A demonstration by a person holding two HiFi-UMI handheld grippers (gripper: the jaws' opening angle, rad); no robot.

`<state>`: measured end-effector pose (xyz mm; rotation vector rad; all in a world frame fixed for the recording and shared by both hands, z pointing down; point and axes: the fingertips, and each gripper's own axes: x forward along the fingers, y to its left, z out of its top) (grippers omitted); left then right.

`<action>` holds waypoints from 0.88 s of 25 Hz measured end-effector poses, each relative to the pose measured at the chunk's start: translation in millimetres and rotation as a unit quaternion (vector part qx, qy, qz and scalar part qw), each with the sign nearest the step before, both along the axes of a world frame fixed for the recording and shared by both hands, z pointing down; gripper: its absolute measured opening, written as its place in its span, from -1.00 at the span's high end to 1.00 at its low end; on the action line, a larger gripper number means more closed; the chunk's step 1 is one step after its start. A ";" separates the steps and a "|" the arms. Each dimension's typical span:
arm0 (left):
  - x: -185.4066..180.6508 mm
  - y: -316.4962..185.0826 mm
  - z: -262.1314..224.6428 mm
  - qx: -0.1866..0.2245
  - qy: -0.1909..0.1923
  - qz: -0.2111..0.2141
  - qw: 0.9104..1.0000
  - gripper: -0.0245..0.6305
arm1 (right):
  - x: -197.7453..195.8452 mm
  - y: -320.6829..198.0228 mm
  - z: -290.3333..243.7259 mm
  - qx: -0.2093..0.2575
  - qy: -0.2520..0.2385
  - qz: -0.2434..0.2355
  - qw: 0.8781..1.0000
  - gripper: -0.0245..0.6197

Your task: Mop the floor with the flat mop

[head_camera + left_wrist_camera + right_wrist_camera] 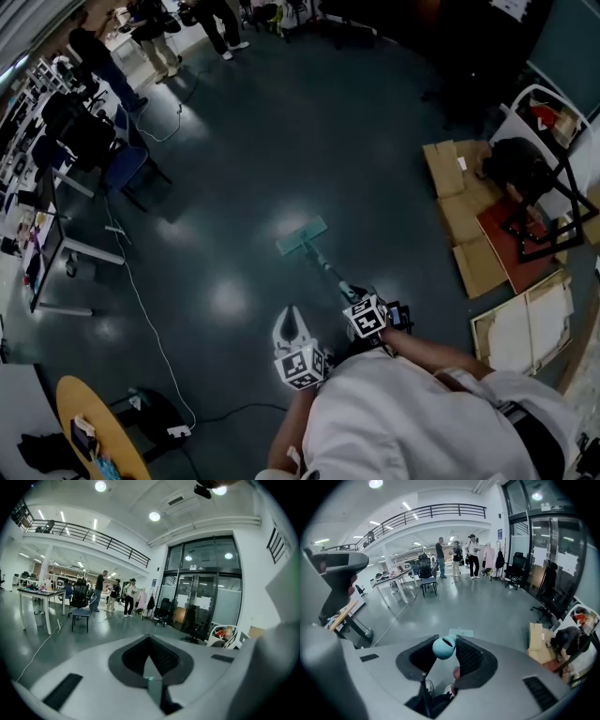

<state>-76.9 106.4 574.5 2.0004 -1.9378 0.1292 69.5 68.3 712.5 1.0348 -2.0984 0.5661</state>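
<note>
Teal mop head point(302, 236) lies flat on the open floor point(234, 159), ahead and slightly left of the person, well apart from the cardboard point(448, 173) at the floor's right edge. Handle point(328, 270) runs straight back from it to the right tongs point(446, 645), which are clamped on its end knob point(442, 649). The long axis points away from the body, so a push would go along it. Left tongs point(150, 640) sit just beside the right, tips together, gripping nothing, off the handle. Count: one mop, one head, two tongs.
</note>
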 end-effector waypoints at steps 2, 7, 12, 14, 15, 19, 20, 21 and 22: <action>-1.9 1.7 1.8 -0.003 0.002 -0.003 1.000 0.91 | -0.4 1.1 -0.1 -0.001 -0.001 0.002 1.000 0.55; -1.1 1.6 3.8 -0.006 0.002 -0.022 1.000 0.91 | 4.4 0.7 3.1 -0.006 0.003 -0.006 1.000 0.55; 2.8 -9.2 4.3 0.000 0.003 -0.044 0.999 0.91 | 5.5 -6.3 4.0 -0.005 0.001 -0.020 1.000 0.55; 1.5 -17.6 4.1 0.002 0.005 -0.050 0.999 0.91 | 1.8 -16.0 1.2 -0.001 -0.001 -0.025 1.000 0.55; -0.5 -22.2 3.6 0.003 0.006 -0.052 0.999 0.91 | -1.0 -22.0 0.5 0.001 -0.002 -0.026 1.000 0.55; -14.4 -45.9 5.9 0.000 0.004 -0.052 0.999 0.91 | -16.4 -47.4 6.1 -0.003 0.001 -0.027 1.000 0.55; -19.8 -55.4 7.0 0.000 0.005 -0.052 0.999 0.91 | -22.5 -56.7 8.5 -0.003 0.003 -0.027 1.000 0.55; -26.5 -66.4 7.9 0.001 0.006 -0.051 0.999 0.91 | -30.1 -67.7 10.9 -0.002 0.004 -0.028 1.000 0.55; -34.4 -78.6 8.3 0.004 0.007 -0.050 0.999 0.91 | -39.1 -80.4 13.3 -0.001 0.005 -0.028 1.000 0.55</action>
